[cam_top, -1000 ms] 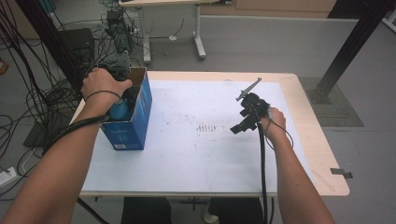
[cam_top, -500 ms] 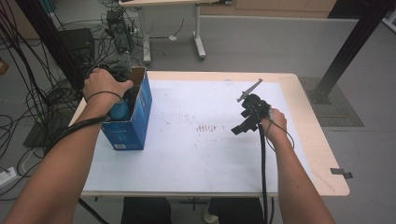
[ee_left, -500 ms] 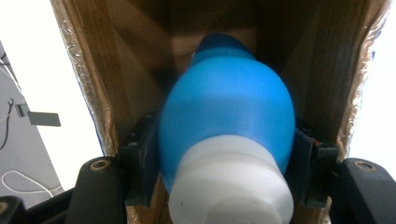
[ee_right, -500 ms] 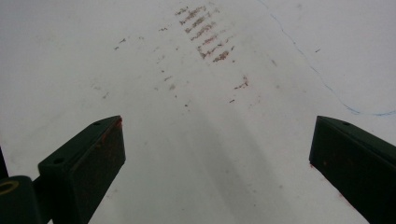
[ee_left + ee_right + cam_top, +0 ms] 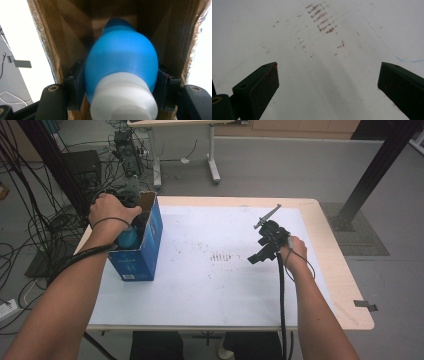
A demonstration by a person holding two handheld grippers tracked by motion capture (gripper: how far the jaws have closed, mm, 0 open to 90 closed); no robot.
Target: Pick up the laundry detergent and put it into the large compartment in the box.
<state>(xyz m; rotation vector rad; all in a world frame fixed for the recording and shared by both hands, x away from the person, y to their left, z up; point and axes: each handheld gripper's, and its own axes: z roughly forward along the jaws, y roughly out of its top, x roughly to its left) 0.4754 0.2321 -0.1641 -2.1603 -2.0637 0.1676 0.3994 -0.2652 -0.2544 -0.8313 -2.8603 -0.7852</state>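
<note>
White sheeting covers the bench [image 5: 200, 285], which stands on a grey floor strewn with cables. At its left edge an open blue carton [image 5: 142, 252] holds a blue plastic bottle [image 5: 122, 60], rounded and glossy, with a ribbed white cap [image 5: 123, 100]. The left gripper [image 5: 120, 87] is clamped on the bottle just below the cap, both reaching down into the carton's brown cardboard interior. Seen from above, the person's left hand [image 5: 107, 210] covers most of the left gripper and all but a sliver of the bottle; the bottle's base is hidden in shadow. The right gripper [image 5: 265, 247] hovers over bare sheeting, jaws wide apart and holding nothing, near a patch of faint rust-coloured marks [image 5: 320, 18].
</note>
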